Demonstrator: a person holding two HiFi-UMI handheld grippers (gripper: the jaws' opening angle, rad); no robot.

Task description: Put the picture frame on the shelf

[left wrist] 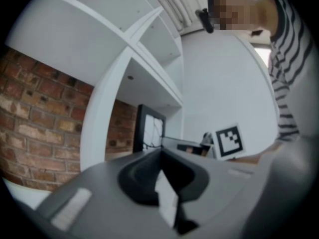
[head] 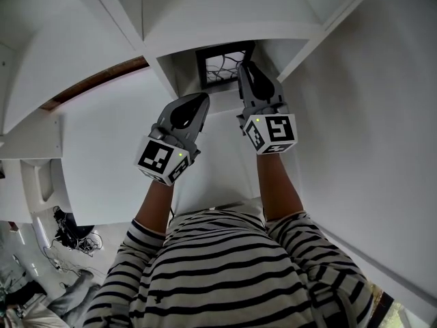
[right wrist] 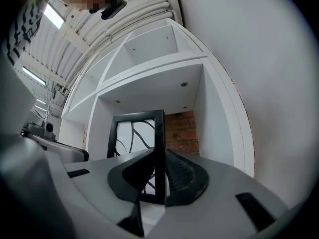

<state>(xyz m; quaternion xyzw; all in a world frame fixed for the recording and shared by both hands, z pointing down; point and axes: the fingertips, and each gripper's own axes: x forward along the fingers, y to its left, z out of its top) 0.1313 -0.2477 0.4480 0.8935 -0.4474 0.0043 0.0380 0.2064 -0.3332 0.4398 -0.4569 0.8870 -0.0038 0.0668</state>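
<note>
Fingers of right gripper (right wrist: 158, 152) clamp picture frame (right wrist: 134, 136), partly hiding it; left gripper (left wrist: 160, 153) closed, empty.

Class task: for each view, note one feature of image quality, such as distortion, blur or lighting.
Head view: wide-angle lens bows the boards of the white shelf; the picture frame sits in shadow. Left gripper view: dark rounded corners, and the left hand-held gripper is blurred close up. Right gripper view: the picture frame's edge is crisp; ceiling lights glare upper left.

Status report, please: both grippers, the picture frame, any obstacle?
Right gripper shut on picture frame edge. Left gripper shut, empty, outside. Frame upright in shelf compartment; no obstruction seen.
</note>
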